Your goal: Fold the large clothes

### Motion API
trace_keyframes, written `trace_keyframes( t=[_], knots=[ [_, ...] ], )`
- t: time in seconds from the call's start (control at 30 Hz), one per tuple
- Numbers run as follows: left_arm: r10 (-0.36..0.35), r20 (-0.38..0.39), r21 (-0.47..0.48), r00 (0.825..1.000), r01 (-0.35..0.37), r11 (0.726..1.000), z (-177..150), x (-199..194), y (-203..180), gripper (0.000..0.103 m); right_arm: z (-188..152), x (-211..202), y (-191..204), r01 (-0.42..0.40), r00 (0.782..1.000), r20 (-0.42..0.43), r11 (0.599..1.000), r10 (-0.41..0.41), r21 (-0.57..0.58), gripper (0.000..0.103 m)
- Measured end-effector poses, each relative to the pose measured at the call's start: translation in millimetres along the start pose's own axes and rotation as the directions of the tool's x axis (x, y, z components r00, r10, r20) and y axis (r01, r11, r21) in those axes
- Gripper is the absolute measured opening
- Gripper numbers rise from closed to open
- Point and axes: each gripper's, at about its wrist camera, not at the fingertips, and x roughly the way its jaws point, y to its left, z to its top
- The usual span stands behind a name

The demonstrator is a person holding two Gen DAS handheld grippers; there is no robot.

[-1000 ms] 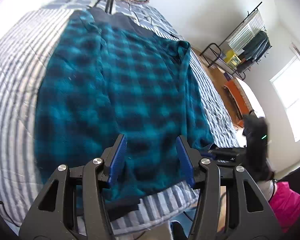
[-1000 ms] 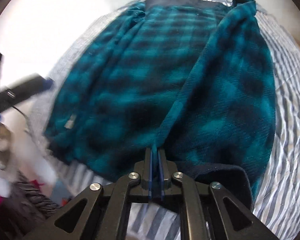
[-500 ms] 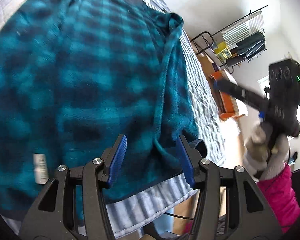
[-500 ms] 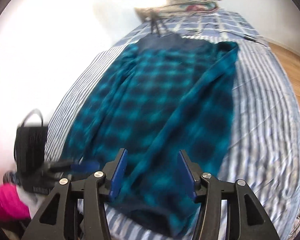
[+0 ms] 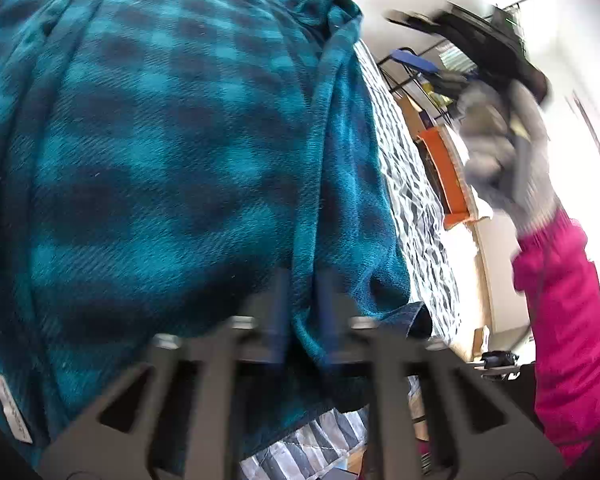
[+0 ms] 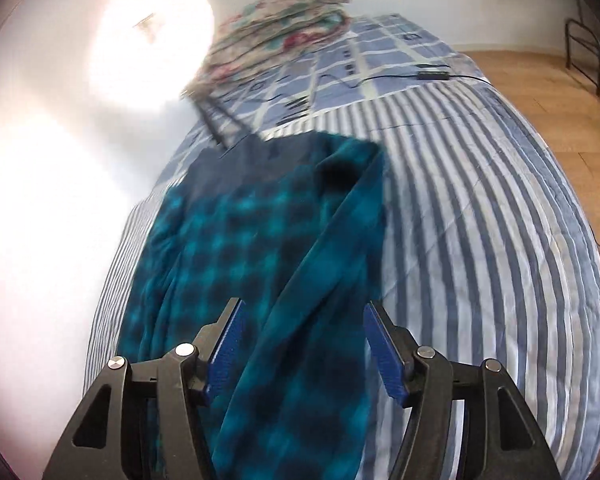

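Observation:
A large teal and navy plaid fleece garment (image 5: 172, 168) lies spread on a striped bed (image 6: 480, 240). My left gripper (image 5: 302, 312) is blurred, its fingers pinched on a raised fold of the fleece near the bottom hem. A white label (image 5: 14, 412) shows at the lower left hem. My right gripper (image 6: 304, 344) is open and empty above the garment (image 6: 252, 264), with one side of the fleece folded over along its right edge. The right gripper also shows raised at the upper right of the left wrist view (image 5: 416, 62), held by a gloved hand.
Folded floral bedding (image 6: 276, 28) sits at the head of the bed. Cables and a small black box (image 6: 432, 76) lie on the checked sheet. A clothes rack and an orange box (image 5: 440, 168) stand on the wooden floor to the right.
My left gripper has closed on a fold of the fleece near the hem. My right gripper, open since half a second ago, has risen and pulled back from the garment.

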Motion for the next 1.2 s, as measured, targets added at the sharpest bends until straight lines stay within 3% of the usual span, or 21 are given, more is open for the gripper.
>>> trace_keyframes(
  t=[0.2,0.27,0.33,0.43,0.57,0.63,0.8,0.87,1.1,1.2],
  knots=[
    [0.000,0.025,0.079,1.000,-0.002,0.997,-3,-4,-18,0.001,37,32,-30,0.011,0.999,0.035,0.995,-0.015,0.100,0.064],
    [-0.001,0.024,0.089,1.000,-0.001,0.996,-4,-4,-22,0.001,47,42,-33,0.008,0.999,0.037,0.995,-0.012,0.104,0.057],
    [-0.004,0.023,0.096,1.000,0.002,0.995,-5,-3,-24,0.001,53,50,-31,0.036,0.999,0.029,0.996,-0.038,0.087,0.026],
    [0.003,0.019,0.116,1.000,-0.006,0.993,-9,-2,-25,0.001,59,56,-19,0.072,0.997,0.016,0.996,-0.072,0.045,0.007],
    [-0.006,0.016,0.115,1.000,0.004,0.993,-12,1,-23,0.000,65,48,10,0.136,0.990,0.050,0.990,-0.135,-0.024,0.003],
    [-0.009,0.018,0.117,1.000,0.007,0.993,-14,2,-23,0.000,68,47,35,0.180,0.982,0.074,0.977,-0.172,-0.114,0.003],
    [-0.010,0.025,0.117,1.000,0.007,0.993,-19,0,-21,0.000,74,75,99,0.193,0.981,0.067,0.933,-0.181,-0.304,0.002],
    [-0.005,0.030,0.124,1.000,0.001,0.992,-24,-3,-22,0.000,72,100,115,0.211,0.977,0.041,0.911,-0.211,-0.354,0.002],
    [0.009,0.025,0.134,1.000,-0.012,0.991,-34,-3,-25,0.000,48,183,134,0.154,0.976,-0.088,0.916,-0.199,-0.371,0.002],
    [0.020,0.032,0.139,0.999,-0.024,0.990,-35,-6,-25,0.000,41,197,134,0.158,0.968,-0.119,0.907,-0.220,-0.391,0.002]
  ],
)
